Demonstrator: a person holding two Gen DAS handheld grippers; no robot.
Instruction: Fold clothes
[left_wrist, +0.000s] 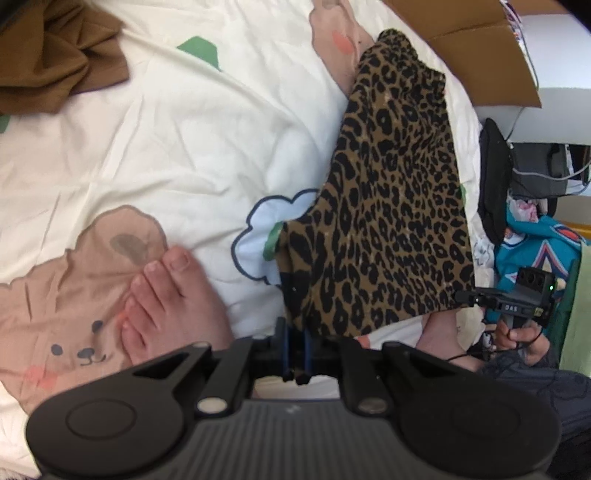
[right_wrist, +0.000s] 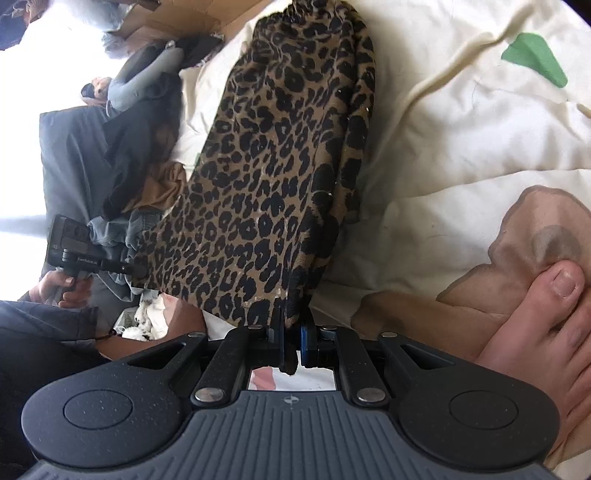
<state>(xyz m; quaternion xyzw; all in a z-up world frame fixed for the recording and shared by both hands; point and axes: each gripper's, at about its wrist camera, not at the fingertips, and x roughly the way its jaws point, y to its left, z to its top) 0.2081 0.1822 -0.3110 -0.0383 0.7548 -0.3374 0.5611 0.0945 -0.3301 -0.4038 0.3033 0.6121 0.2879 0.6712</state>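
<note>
Left gripper (left_wrist: 295, 347) and right gripper (right_wrist: 291, 332): both clamped on near corners of leopard garment (left_wrist: 388, 206). Garment stretches away over quilt (left_wrist: 184, 129). Risk: uneven pull slips hem from pads; your foot (left_wrist: 177, 302) snags cloth.

Cream bear-print bed (left_wrist: 177, 147), brown garment (left_wrist: 55, 55), bare foot (left_wrist: 173, 306)
</note>
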